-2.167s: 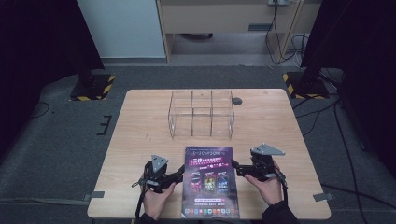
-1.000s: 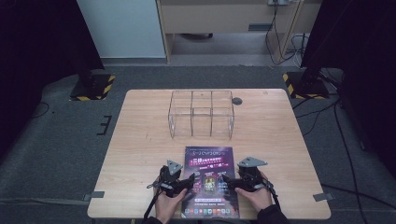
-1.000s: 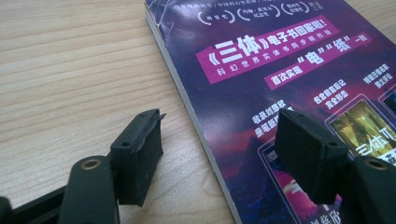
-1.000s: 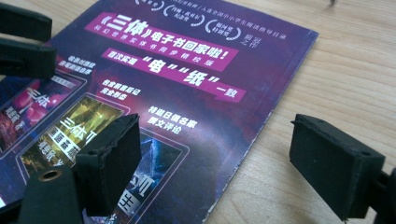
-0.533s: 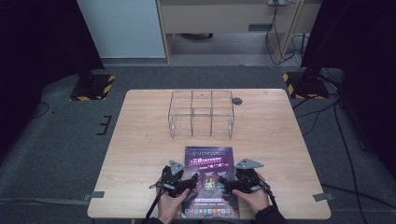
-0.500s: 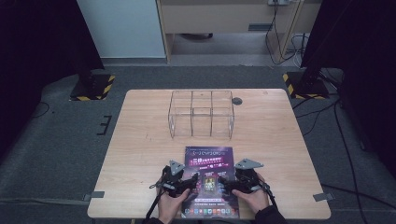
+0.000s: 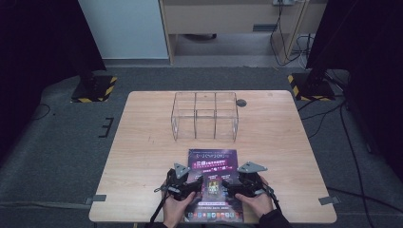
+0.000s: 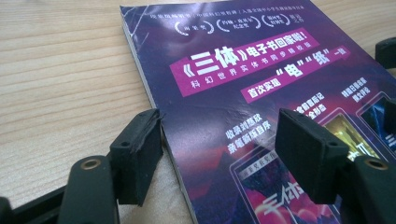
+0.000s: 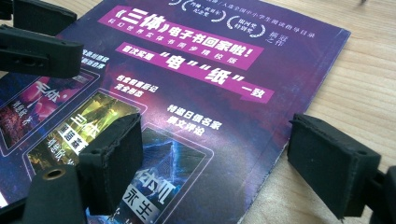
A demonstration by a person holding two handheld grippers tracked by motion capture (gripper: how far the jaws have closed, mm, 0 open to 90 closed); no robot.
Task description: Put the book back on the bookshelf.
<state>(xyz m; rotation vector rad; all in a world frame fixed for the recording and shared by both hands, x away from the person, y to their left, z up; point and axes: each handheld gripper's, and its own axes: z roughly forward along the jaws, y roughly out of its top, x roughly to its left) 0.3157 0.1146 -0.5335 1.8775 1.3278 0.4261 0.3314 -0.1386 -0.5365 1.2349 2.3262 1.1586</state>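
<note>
Your left gripper (image 7: pixel 190 186) and right gripper (image 7: pixel 234 185) both gape open, seemingly just over the purple magazine (image 7: pixel 212 159)

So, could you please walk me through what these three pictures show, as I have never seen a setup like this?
A person holds a hand-held gripper in each hand. One camera looks down on the wooden table; the other two ride on the grippers. A purple magazine lies near the person, a clear three-compartment box behind it. The left gripper straddles the magazine's left edge, the right gripper its right edge. Both are open; nothing is held yet.
</note>
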